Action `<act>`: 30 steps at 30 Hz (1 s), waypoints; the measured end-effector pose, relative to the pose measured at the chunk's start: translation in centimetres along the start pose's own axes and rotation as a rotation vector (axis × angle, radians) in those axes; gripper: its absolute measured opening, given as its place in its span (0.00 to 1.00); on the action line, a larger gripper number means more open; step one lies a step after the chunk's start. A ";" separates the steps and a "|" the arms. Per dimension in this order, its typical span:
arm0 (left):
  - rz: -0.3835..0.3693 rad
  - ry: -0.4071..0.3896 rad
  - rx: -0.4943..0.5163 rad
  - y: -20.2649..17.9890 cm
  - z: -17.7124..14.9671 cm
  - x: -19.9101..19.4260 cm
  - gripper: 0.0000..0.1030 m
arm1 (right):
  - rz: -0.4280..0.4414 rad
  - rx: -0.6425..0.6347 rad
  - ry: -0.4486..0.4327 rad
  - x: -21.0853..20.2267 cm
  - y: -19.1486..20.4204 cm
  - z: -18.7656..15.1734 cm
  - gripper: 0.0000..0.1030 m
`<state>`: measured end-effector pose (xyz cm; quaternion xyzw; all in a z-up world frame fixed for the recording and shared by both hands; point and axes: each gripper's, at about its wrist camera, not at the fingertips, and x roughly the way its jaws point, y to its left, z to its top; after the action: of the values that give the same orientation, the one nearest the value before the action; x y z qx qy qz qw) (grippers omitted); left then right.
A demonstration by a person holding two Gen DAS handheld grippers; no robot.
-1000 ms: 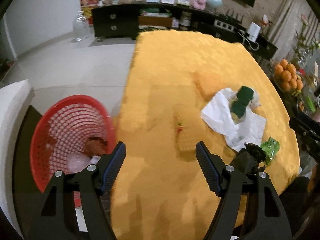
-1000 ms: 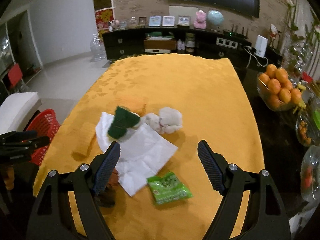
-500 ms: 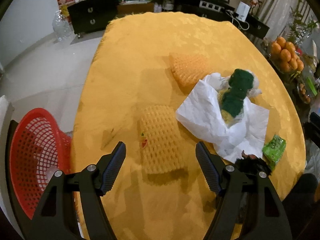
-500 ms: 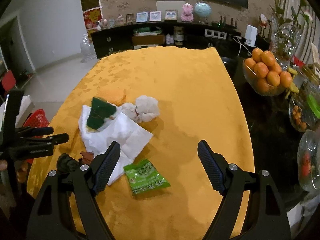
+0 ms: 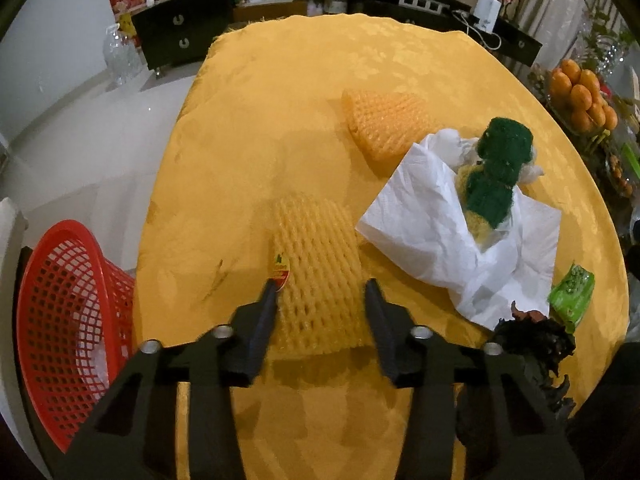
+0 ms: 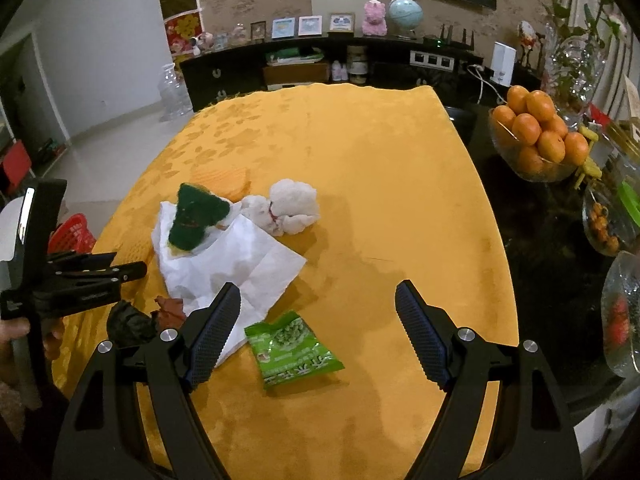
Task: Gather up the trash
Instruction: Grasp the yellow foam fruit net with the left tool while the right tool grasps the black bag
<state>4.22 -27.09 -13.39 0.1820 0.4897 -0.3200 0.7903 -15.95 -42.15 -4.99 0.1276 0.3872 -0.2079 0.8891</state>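
My left gripper is closing around the near yellow foam fruit net; whether its pads have contact yet I cannot tell. My right gripper stands wide open, empty, above the green snack packet. White tissue paper lies between them on the yellow tablecloth. The red basket sits beside the table, left.
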 end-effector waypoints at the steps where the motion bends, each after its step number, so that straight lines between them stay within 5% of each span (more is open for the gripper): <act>1: -0.007 -0.001 -0.002 0.1 -0.1 -0.1 0.30 | 0.001 -0.001 0.000 0.0 0.0 0.1 0.75; 7: -0.018 -0.018 -0.007 0.3 -0.7 -1.3 0.16 | 0.013 -0.013 -0.001 -0.1 0.6 -0.1 0.75; 30: 0.050 -0.135 -0.171 7.8 -4.9 -9.9 0.15 | 0.210 -0.255 0.110 2.2 12.4 -2.2 0.81</act>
<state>3.15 -15.21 -7.00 0.1043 0.4561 -0.2687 0.8420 -10.19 -30.93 -7.25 0.0646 0.4431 -0.0557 0.8924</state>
